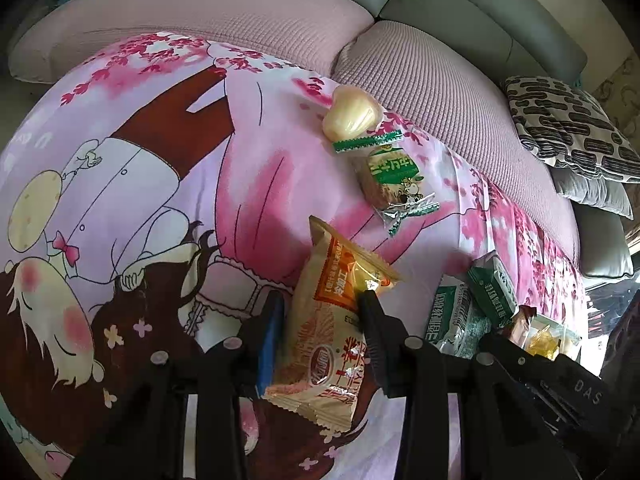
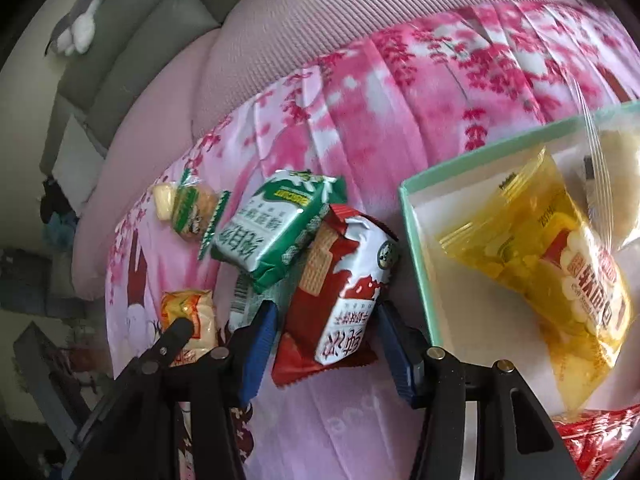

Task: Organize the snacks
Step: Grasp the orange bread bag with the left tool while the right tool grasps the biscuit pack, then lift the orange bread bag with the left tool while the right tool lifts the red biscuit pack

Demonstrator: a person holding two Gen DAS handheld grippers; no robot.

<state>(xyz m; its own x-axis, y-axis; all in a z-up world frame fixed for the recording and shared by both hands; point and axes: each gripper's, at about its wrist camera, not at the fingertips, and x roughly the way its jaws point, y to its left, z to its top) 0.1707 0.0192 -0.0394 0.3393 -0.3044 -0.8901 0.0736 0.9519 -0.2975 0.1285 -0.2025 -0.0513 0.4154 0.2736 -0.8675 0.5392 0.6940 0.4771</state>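
My left gripper (image 1: 320, 300) is shut on an orange-and-cream snack packet (image 1: 328, 332), held just above the pink cartoon sheet. My right gripper (image 2: 326, 312) straddles a red-and-white wafer packet (image 2: 340, 292); its blue pads stand on both sides of the packet, and I cannot tell whether they press it. A green wafer packet (image 2: 276, 224) lies just behind it. A green-rimmed box (image 2: 416, 240) at the right holds a yellow snack bag (image 2: 540, 260) and other packets. A green biscuit packet (image 1: 394, 178) and a pale yellow jelly cup (image 1: 352, 118) lie further back.
The pink sheet (image 1: 160, 160) covers a sofa seat with pink cushions (image 1: 440, 92) behind. A patterned pillow (image 1: 572, 128) lies at the right. Green packets (image 1: 476, 304) sit beside the left gripper. The left gripper shows in the right wrist view (image 2: 176, 336).
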